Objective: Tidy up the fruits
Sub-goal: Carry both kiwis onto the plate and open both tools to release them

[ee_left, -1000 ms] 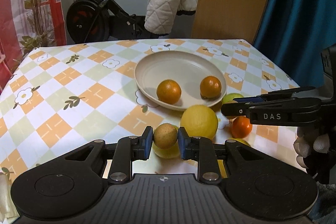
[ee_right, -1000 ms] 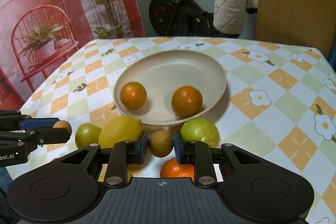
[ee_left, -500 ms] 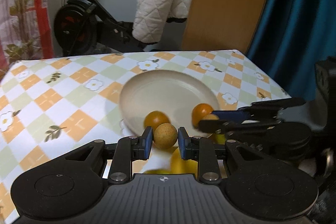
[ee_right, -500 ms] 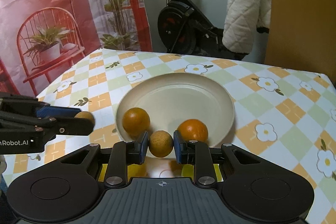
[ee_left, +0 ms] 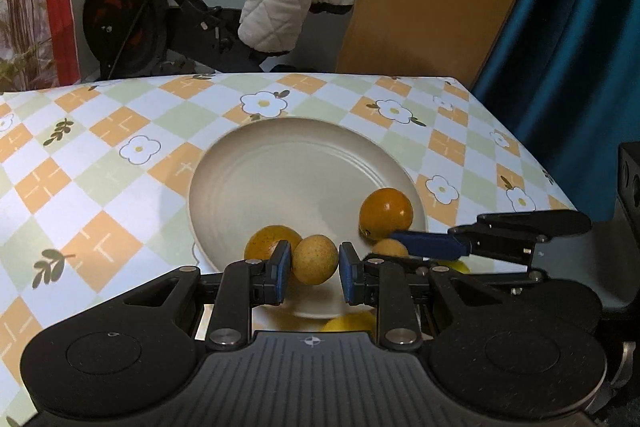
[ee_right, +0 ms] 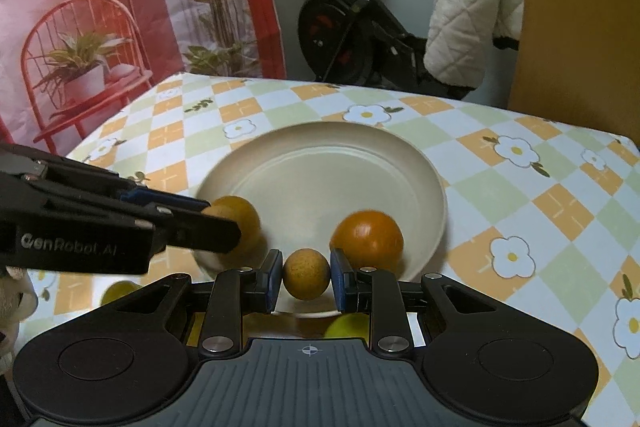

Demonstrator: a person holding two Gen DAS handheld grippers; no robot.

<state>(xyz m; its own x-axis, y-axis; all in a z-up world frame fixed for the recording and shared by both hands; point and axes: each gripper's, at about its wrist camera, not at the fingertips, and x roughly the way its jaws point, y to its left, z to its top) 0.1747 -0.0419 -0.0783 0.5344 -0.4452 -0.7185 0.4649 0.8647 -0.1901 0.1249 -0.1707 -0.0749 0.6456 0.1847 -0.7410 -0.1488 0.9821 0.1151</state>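
While both grippers hung over the near rim of the round beige plate [ee_left: 304, 155], the left gripper [ee_left: 314, 265] pinched a small speckled tan fruit [ee_left: 314, 259] and the right gripper [ee_right: 305, 275] squeezed another just like it [ee_right: 306, 274]. Two shiny oranges [ee_right: 367, 235] sat in the plate.

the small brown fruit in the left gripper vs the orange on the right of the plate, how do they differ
The brown fruit is smaller, dull and speckled tan; the orange is bigger, glossy, deep orange. The fruit is held between the left gripper's fingers; the orange rests free on the plate. Both are round.
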